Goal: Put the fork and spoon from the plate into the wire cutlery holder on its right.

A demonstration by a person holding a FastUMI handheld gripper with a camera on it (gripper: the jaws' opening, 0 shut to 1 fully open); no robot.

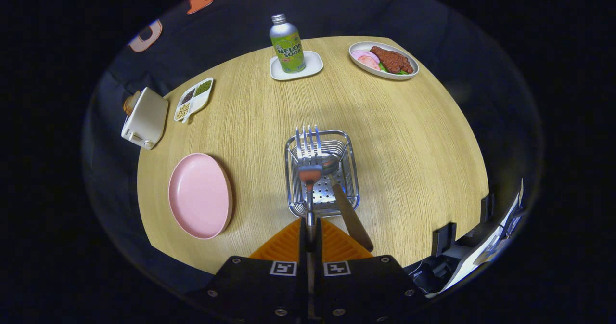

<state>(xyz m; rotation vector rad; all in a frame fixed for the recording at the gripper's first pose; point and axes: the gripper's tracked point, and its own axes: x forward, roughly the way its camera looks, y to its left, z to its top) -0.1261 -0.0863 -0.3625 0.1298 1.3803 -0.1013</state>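
While the tongs (311,235) clench its handle, the shiny fork (308,156) points tines-forward over the holder (321,174).

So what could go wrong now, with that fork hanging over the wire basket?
The gripper is shut on the silver metal fork, tines pointing away, above the square wire cutlery holder. Released flat, it might bridge the rim. The wooden-handled spoon already leans out over the edge; the fork could knock it.

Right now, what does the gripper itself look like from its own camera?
The gripper has a broad black body, with round screw heads along its lower part. Two square black-and-white fiducial markers sit side by side near its middle seam. Its two fingers taper forward and carry ribbed pads.
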